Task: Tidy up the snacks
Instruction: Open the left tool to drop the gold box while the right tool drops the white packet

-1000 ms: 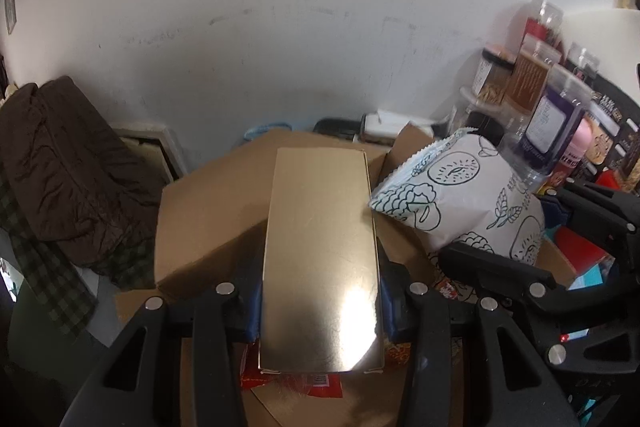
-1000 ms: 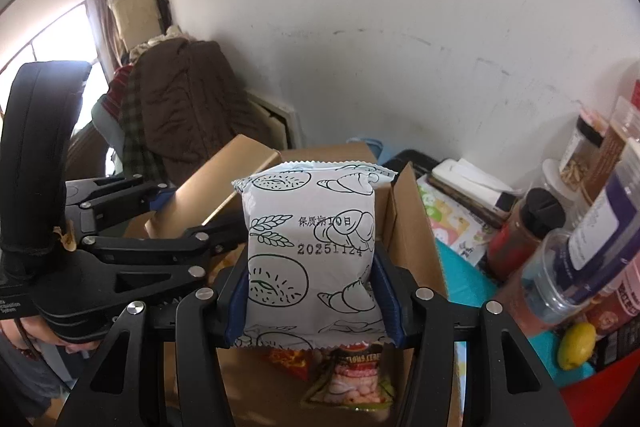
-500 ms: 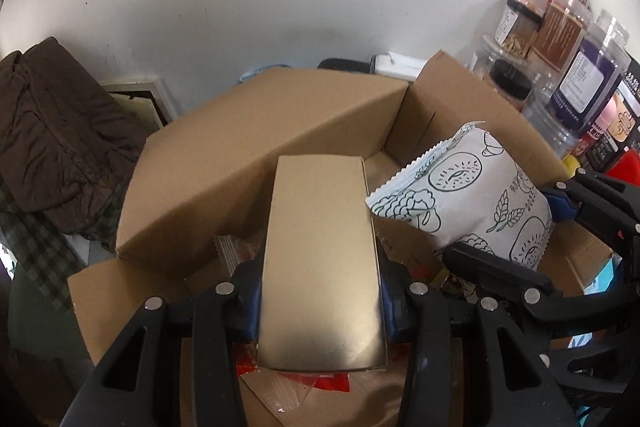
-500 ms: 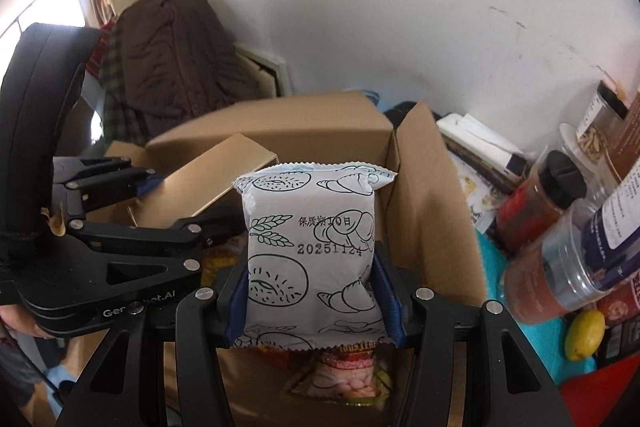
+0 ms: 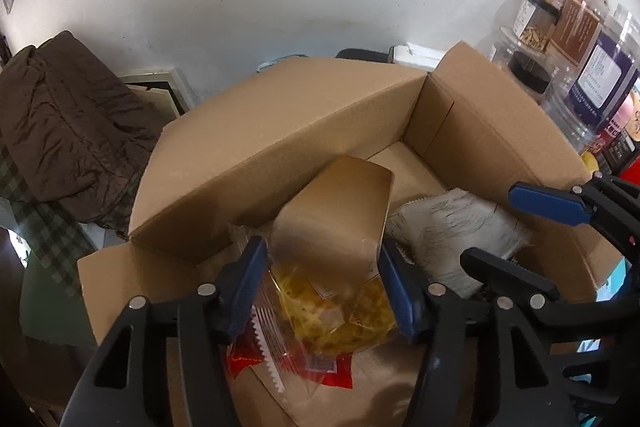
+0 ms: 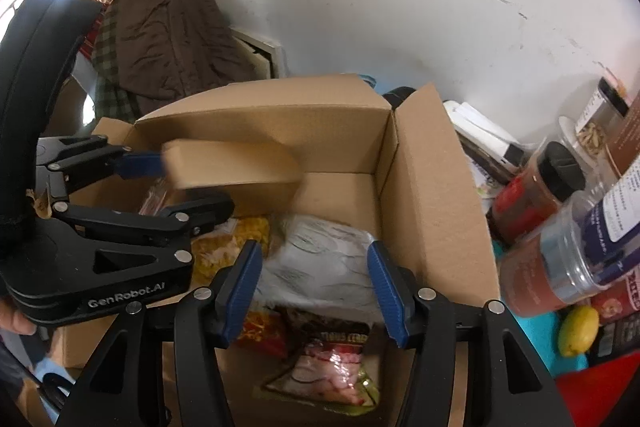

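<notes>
An open cardboard box [image 6: 432,187] is carrying the snacks. On its floor a red-and-green snack bag [image 6: 328,367] is lying at six o'clock, a clear bag of yellow strips [image 5: 328,303] just left of centre, and a red packet [image 5: 248,355] at seven o'clock. A white printed pouch [image 6: 320,263] and a gold carton [image 5: 340,211] are lying tilted on top of them.

right gripper [image 6: 314,287]: jaws parted, clear of white packet [image 6: 320,263], blurred, between pads | left gripper [image 6: 176,187]: jaws apart, gold box [image 6: 232,165] blurred between them | carton [image 6: 432,187]: open, holds snack bags | jars [image 6: 536,195] right of carton | brown coat [image 6: 168,35] behind
</notes>
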The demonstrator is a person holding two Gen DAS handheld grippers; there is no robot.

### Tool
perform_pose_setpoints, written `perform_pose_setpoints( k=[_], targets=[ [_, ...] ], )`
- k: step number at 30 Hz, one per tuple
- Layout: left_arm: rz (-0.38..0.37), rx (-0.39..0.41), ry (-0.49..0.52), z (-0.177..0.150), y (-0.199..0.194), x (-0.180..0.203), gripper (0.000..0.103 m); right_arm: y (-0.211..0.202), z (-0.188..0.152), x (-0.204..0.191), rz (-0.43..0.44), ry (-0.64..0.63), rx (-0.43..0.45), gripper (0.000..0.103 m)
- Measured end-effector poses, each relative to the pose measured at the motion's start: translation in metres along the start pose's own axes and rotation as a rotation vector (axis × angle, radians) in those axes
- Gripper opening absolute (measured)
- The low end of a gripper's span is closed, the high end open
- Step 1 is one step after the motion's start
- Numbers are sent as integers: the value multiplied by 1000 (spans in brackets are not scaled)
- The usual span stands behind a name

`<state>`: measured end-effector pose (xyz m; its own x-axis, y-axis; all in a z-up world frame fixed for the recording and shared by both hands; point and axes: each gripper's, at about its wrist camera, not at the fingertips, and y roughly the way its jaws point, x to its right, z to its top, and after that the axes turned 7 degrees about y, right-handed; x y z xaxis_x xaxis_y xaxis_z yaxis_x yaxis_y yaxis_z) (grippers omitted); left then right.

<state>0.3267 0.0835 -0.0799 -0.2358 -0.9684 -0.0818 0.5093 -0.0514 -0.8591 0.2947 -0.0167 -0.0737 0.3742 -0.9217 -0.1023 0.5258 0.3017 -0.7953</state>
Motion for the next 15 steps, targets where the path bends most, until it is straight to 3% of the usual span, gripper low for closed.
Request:
perform_pose_setpoints(
  k=[15],
  targets=[
    [-15, 123, -18, -1, -66, 4, 57, -57, 1, -2, -15, 19, 94, 55]
  ],
)
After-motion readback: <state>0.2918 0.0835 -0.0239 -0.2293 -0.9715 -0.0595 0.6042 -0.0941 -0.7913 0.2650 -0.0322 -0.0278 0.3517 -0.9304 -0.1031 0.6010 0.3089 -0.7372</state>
